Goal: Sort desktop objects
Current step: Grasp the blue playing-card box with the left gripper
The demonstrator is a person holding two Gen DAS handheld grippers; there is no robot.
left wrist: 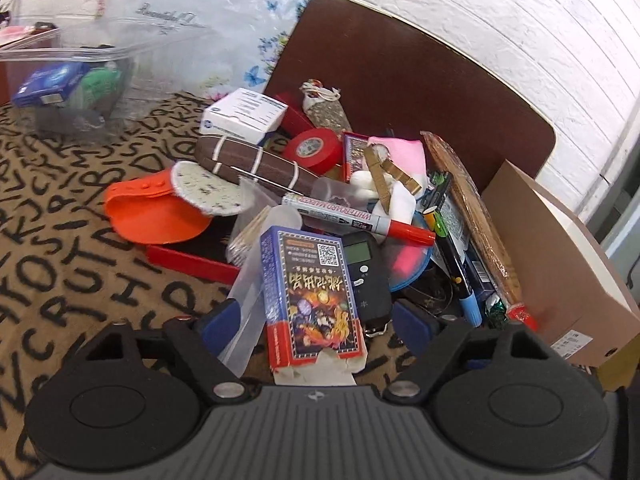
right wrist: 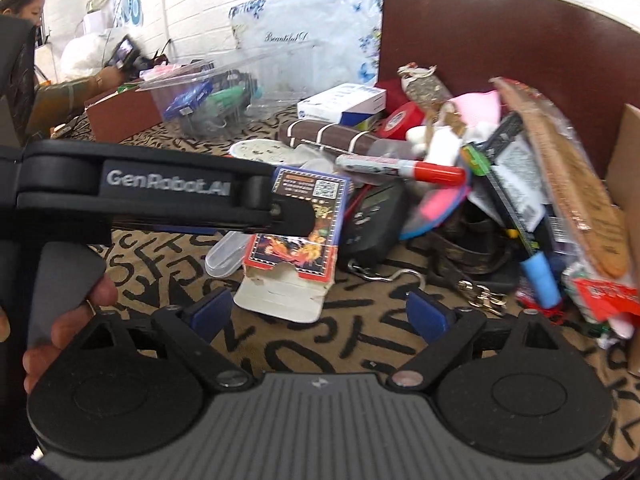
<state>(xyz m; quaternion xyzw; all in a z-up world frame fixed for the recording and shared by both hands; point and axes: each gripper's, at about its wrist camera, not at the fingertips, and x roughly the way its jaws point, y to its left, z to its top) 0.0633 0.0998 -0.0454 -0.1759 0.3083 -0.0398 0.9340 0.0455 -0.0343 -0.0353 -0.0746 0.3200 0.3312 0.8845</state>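
A heap of small desk items lies on a letter-print cloth (left wrist: 60, 216). At its near edge lies a blue and red playing-card box (left wrist: 312, 292) with its flap torn open. My left gripper (left wrist: 316, 322) is open, its blue pads either side of this box without touching it. Seen from the side in the right wrist view, the left gripper (right wrist: 292, 216) reaches over the card box (right wrist: 304, 240). My right gripper (right wrist: 319, 312) is open just short of the box's flap, over bare cloth. A red-capped whiteboard marker (left wrist: 360, 216) and a black digital device (left wrist: 366, 276) lie beside the box.
A clear plastic bin (left wrist: 68, 80) with items inside stands at the far left. The heap includes a red tape roll (left wrist: 314, 148), a white carton (left wrist: 244, 114), an orange item (left wrist: 156, 216) and a blue-tipped pen (left wrist: 468, 304). A cardboard box (left wrist: 560, 264) stands right. A person (right wrist: 24, 0) sits far left.
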